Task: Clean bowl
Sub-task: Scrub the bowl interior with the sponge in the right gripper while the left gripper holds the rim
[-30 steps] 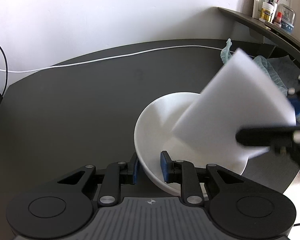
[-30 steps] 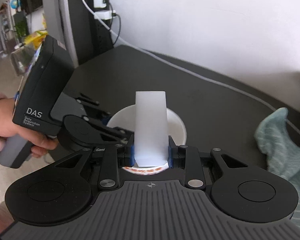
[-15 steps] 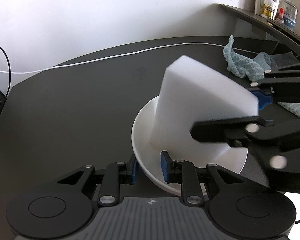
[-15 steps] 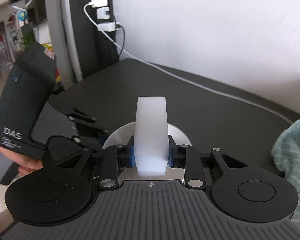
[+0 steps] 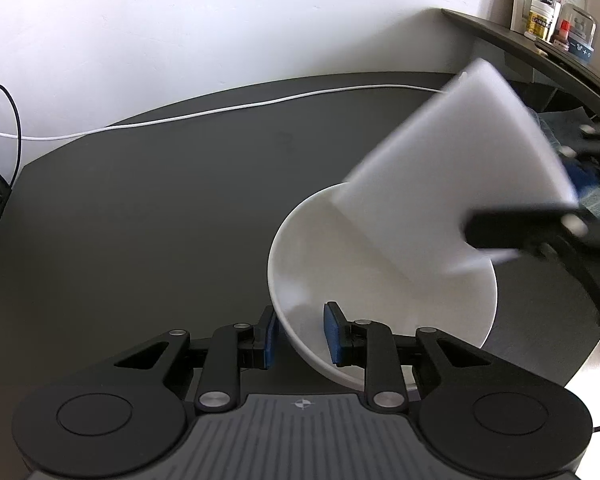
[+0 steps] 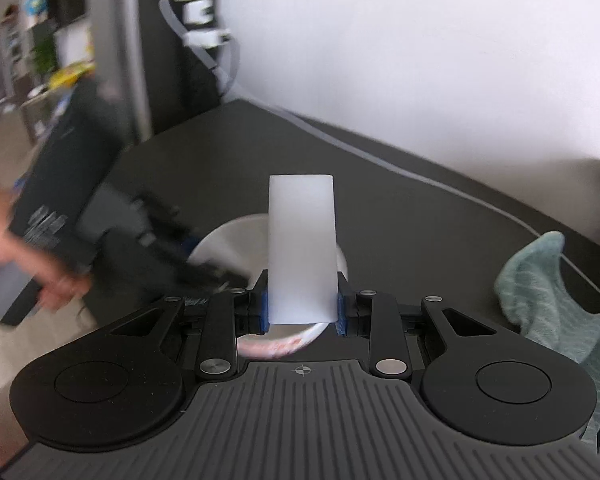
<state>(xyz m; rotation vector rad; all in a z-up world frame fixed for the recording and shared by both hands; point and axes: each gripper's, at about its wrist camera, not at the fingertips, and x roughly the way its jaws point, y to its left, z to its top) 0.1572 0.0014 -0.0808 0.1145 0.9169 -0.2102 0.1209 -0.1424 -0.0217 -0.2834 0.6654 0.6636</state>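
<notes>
A white bowl (image 5: 320,280) sits tilted on the dark table. My left gripper (image 5: 298,336) is shut on the bowl's near rim, one pad inside and one outside. My right gripper (image 6: 301,312) is shut on a white sponge block (image 6: 302,248), which reaches down into the bowl (image 6: 228,244). In the left wrist view the sponge (image 5: 452,184) is blurred and covers the bowl's far right side, with the right gripper's black arm (image 5: 540,228) in front of it.
A white cable (image 5: 220,110) runs along the table's back edge. A teal cloth (image 6: 548,292) lies at the right. A shelf with small bottles (image 5: 556,20) stands at the far right. A power strip with plugs (image 6: 196,12) hangs at the left.
The sponge has swung from the bowl's middle back up toward its far right side, much as a second ago. The left gripper keeps the same hold on the rim.
</notes>
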